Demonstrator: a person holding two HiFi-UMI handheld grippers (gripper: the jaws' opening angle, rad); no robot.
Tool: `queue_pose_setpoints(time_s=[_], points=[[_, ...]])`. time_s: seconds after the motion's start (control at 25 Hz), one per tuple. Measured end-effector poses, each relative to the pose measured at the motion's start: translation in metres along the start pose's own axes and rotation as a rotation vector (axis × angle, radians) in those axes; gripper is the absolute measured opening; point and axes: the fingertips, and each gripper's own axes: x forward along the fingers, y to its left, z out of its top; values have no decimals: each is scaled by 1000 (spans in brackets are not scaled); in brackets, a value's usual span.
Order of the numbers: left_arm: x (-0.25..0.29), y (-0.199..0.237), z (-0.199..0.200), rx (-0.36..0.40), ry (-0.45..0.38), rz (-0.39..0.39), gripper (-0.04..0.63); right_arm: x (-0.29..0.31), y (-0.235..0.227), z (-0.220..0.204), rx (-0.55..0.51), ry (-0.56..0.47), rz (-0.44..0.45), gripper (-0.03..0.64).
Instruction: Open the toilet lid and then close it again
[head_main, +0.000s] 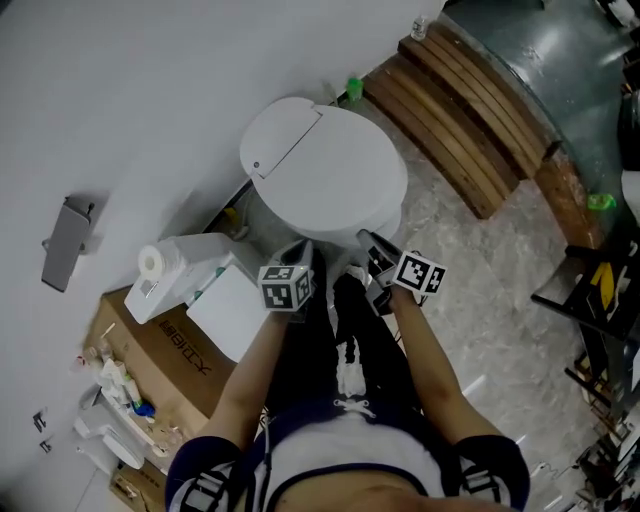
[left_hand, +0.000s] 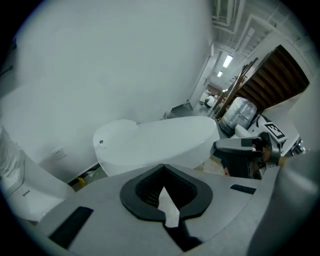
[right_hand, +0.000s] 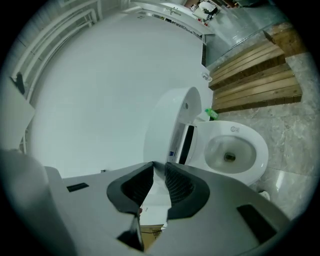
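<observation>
In the head view the white toilet (head_main: 325, 175) has its lid lying flat, and the left gripper view also shows the lid (left_hand: 165, 140) down. In the right gripper view, though, the lid (right_hand: 167, 127) stands upright against the wall and the bowl (right_hand: 232, 152) is bare. My left gripper (head_main: 300, 252) hangs just before the toilet's front, its jaws a narrow slit apart (left_hand: 167, 210) with nothing between them. My right gripper (head_main: 372, 248) sits at the front right rim, and the left gripper view shows it (left_hand: 236, 147) beside the lid's edge. Its jaws (right_hand: 152, 200) stand slightly apart and empty.
Left of the toilet stand a white container (head_main: 190, 270) with a paper roll (head_main: 152, 262) on it and a cardboard box (head_main: 165, 350). Wooden steps (head_main: 460, 110) rise at the back right. A green bottle (head_main: 353, 88) stands behind the toilet. The person's legs are right below the grippers.
</observation>
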Motion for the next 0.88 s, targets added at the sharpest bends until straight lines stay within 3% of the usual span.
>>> queue_pose_setpoints(time_s=[0.2, 0.4, 0.88], points=[[-2, -1, 13, 43, -20, -4, 8, 5, 12, 7, -17, 20, -10, 69], [-12, 0, 33, 23, -42, -36, 8, 9, 25, 10, -30, 39, -21, 67], [-32, 26, 95, 73, -109, -76, 8, 33, 71, 28, -96, 32, -53, 63]])
